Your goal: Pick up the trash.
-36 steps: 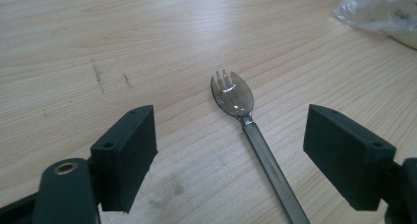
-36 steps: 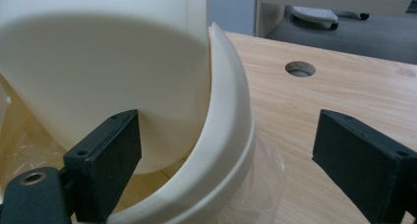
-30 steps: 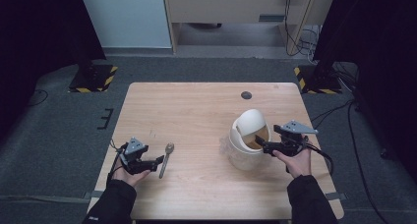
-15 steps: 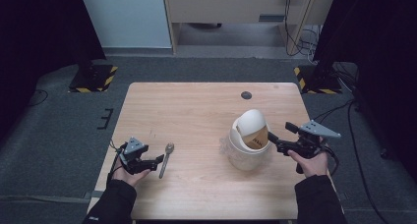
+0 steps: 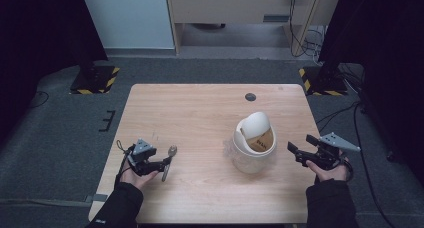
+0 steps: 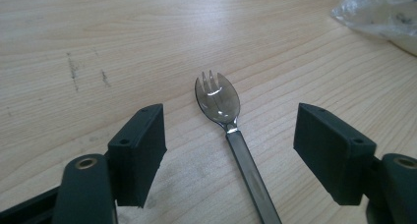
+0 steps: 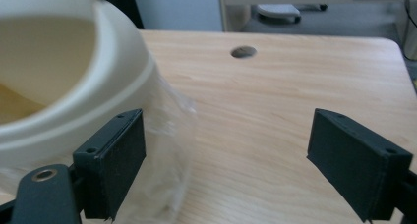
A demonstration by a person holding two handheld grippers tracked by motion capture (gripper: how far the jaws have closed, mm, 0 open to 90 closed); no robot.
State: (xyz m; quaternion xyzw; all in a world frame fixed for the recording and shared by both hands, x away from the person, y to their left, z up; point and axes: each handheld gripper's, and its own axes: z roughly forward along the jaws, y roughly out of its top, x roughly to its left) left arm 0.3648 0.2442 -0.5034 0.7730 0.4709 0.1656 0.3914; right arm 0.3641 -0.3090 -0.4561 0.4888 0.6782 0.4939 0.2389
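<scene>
The table point(image 5: 200, 113) is light wood with a fine grain and a smooth, matt finish; the left gripper view shows some dark scuff marks on it. The spork point(image 6: 231, 130) looks like polished metal, glossy, with a bright reflection in its bowl. The bin point(image 5: 255, 140) is cream plastic, smooth and slightly shiny. The bag point(image 7: 169, 160) at its base is thin clear plastic, wrinkled and glossy. Both grippers' jaws are black matt plastic.

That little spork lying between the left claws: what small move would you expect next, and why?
Probably the left gripper closes on the spork. Its jaws stand open on either side of the handle, which lies flat on the table, untouched. The right gripper is open beside the small white bin, holding nothing.
</scene>
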